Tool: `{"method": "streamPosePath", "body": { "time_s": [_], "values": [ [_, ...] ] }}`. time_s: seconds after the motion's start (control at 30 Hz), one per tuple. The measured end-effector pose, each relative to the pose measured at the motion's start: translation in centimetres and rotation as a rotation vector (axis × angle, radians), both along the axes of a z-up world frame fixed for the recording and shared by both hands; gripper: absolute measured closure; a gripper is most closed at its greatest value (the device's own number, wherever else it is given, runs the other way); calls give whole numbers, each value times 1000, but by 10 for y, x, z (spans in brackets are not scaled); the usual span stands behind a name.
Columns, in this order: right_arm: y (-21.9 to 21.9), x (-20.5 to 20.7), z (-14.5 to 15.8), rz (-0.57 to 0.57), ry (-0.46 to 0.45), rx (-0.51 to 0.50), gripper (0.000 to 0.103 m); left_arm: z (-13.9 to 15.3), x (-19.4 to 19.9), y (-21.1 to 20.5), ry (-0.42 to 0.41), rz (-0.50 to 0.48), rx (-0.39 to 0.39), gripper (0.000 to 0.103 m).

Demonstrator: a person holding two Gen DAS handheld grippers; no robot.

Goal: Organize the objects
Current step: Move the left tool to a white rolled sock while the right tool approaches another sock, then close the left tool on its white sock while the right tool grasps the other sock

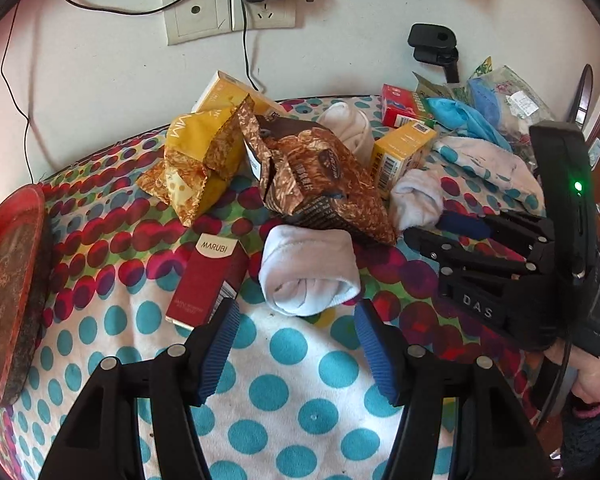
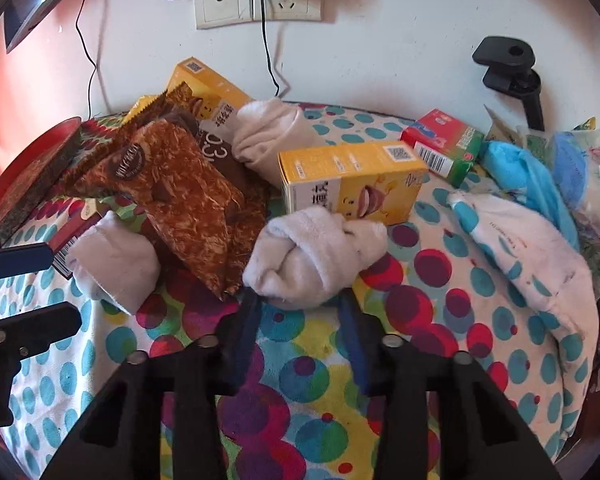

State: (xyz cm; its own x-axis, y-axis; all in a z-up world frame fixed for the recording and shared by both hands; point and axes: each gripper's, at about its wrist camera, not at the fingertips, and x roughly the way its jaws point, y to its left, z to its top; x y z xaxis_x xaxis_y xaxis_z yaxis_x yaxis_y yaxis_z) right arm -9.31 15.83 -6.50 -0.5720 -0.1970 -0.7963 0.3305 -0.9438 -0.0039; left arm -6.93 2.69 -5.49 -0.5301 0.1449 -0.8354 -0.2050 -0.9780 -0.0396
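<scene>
Left gripper (image 1: 296,322) jaws wide, empty, framing a rolled white sock (image 1: 308,270) at 12 o'clock, just beyond the tips. Right gripper (image 2: 298,304) jaws also spread, tips at the near edge of a second rolled sock (image 2: 314,254) lying against the yellow carton (image 2: 352,178). Both socks sit on the polka-dot cloth (image 1: 300,400).

Judgement: sock pickup in hand. Advance each gripper until the roll sits deep between the pads, then close across its middle; avoid snagging the brown snack bag (image 1: 320,184) and red MARUBI box (image 1: 210,280).
</scene>
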Motion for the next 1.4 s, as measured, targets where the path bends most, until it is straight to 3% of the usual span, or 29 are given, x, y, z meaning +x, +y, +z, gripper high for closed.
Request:
{"method": "streamPosePath", "body": {
  "time_s": [0.07,0.1,0.37,0.57,0.7,0.97,1.03,1.4],
  "values": [
    [2,1,-1,0,14,-11,76,-2,-5,1,-4,-4,0,41],
    [4,1,-1,-10,22,-18,84,-3,-6,2,-1,1,-1,41],
    [15,-2,-2,-15,-2,-97,86,-14,-20,5,-35,-19,-11,41],
    [24,-2,-3,-43,-5,-138,80,-25,-29,10,-69,-36,11,41],
    [27,0,0,-56,12,-147,63,-26,-28,11,-55,-39,6,50],
    [30,0,-1,-67,12,-150,54,-12,-13,2,-39,-88,34,55],
    [30,1,-1,-65,17,-152,46,-5,-8,-2,-23,-83,36,55],
    [30,1,-2,-64,15,-161,46,30,13,-51,41,3,36,55]
  ]
}}
